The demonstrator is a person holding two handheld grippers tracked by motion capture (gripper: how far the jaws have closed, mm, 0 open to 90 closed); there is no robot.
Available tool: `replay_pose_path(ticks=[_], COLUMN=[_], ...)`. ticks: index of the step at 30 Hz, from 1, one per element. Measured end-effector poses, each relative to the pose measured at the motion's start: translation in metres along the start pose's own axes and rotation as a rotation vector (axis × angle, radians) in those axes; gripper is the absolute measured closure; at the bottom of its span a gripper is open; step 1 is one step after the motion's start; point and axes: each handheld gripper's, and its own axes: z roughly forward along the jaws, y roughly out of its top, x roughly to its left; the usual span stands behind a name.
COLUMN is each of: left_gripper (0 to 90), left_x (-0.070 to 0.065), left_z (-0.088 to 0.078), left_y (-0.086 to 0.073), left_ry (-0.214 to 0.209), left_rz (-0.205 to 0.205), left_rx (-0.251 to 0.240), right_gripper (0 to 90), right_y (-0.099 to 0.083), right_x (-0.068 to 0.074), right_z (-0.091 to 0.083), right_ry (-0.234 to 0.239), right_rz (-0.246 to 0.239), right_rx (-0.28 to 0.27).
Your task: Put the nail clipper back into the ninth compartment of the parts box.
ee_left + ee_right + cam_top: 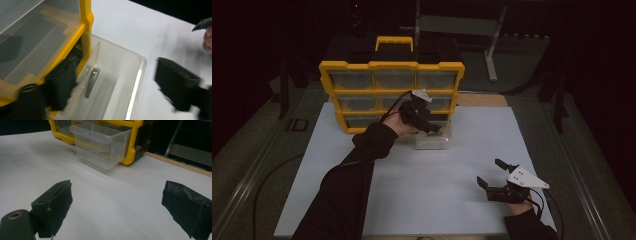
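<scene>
A yellow drawer cabinet [392,65] stands at the far edge of the white mat [437,190]. Its bottom right clear drawer [432,142] is pulled out. In the left gripper view a metal nail clipper [92,82] lies on the floor of that drawer [140,75], free of both jaws. My left gripper [428,123] hovers over the drawer with its jaws wide apart [117,87], one by the cabinet frame [86,22], the other outside the drawer's front wall. My right gripper [490,171] rests open at the near right, and faces the drawer [100,147] across bare mat [120,207].
A wooden strip [482,100] lies just behind the mat on the right. A grey metal stand [494,45] rises behind the cabinet. A cable [267,175] trails over the floor to the left of the mat.
</scene>
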Motion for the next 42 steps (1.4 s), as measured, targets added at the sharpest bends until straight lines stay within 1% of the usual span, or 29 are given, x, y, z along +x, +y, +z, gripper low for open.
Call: replay_pose_path(ticks=[1, 2, 3, 4, 7, 8, 9, 13, 17, 19, 23, 25, 26, 27, 30, 34, 37, 42], left_gripper=[5.3, 2.3, 1.6, 0.3, 0.0, 0.0, 0.0, 0.0, 0.0, 0.0, 0.0, 0.0, 0.0, 0.0, 0.0, 0.0, 0.0, 0.0], left_x=[-0.001, -0.002, -0.003, -0.004, -0.005, -0.005, -0.005, -0.007, -0.009, -0.009, -0.009, -0.008, -0.008, -0.008, -0.007, -0.007, -0.009, -0.010], left_z=[-0.001, -0.001, -0.002, -0.003, -0.006, -0.006, -0.007, -0.012, -0.019, -0.022, -0.031, -0.034, -0.034, -0.038, -0.043, -0.053, -0.062, -0.076], left_y=[0.000, -0.001, -0.002, -0.003, -0.007, -0.008, -0.010, -0.015, -0.019, -0.021, -0.026, -0.028, -0.028, -0.031, -0.035, -0.040, -0.045, -0.054], left_ry=[-0.007, -0.014, -0.023, -0.018, -0.018, -0.019, -0.003, -0.001, 0.002, 0.008, 0.009, 0.024, 0.024, 0.025, 0.031, 0.034, 0.049, 0.062], left_rz=[0.001, 0.000, 0.000, 0.002, -0.004, 0.002, 0.005, 0.008, 0.013, 0.011, 0.004, 0.008, 0.008, -0.001, -0.002, -0.019, -0.015, -0.023], left_rx=[0.005, 0.009, 0.010, 0.002, -0.017, -0.012, -0.014, -0.032, -0.051, -0.058, -0.079, -0.086, -0.086, -0.093, -0.090, -0.113, -0.117, -0.130], right_gripper=[9.3, 9.4, 9.3, 9.4, 9.3, 9.3, 9.4, 9.3, 9.4, 9.4, 9.3, 9.3, 9.3, 9.3, 9.3, 9.4, 9.4, 9.3], right_y=[0.000, 0.000, 0.000, 0.000, 0.000, 0.001, 0.001, 0.001, 0.001, 0.001, 0.001, 0.001, 0.001, 0.001, 0.002, 0.001, 0.001, 0.001], right_x=[0.000, 0.000, 0.000, 0.000, 0.000, 0.001, 0.001, 0.001, 0.001, 0.001, 0.002, 0.001, 0.001, 0.001, 0.002, 0.002, 0.002, 0.003], right_z=[0.000, 0.000, 0.000, 0.000, 0.000, 0.000, 0.000, 0.000, 0.000, 0.000, 0.000, 0.000, 0.000, 0.000, 0.000, 0.001, 0.001, 0.002], right_ry=[-0.001, -0.001, 0.000, 0.000, 0.001, 0.000, 0.000, 0.000, 0.000, 0.000, 0.001, 0.000, 0.000, 0.000, 0.000, -0.001, 0.001, 0.001], right_rz=[0.002, -0.001, 0.000, -0.001, -0.002, -0.001, -0.003, -0.002, -0.003, -0.001, -0.001, -0.001, -0.001, 0.000, 0.000, -0.002, -0.003, -0.003], right_rx=[0.001, 0.001, 0.000, 0.000, 0.001, 0.001, 0.000, -0.001, 0.000, 0.000, 0.000, 0.000, 0.000, 0.000, -0.001, 0.002, 0.002, 0.005])
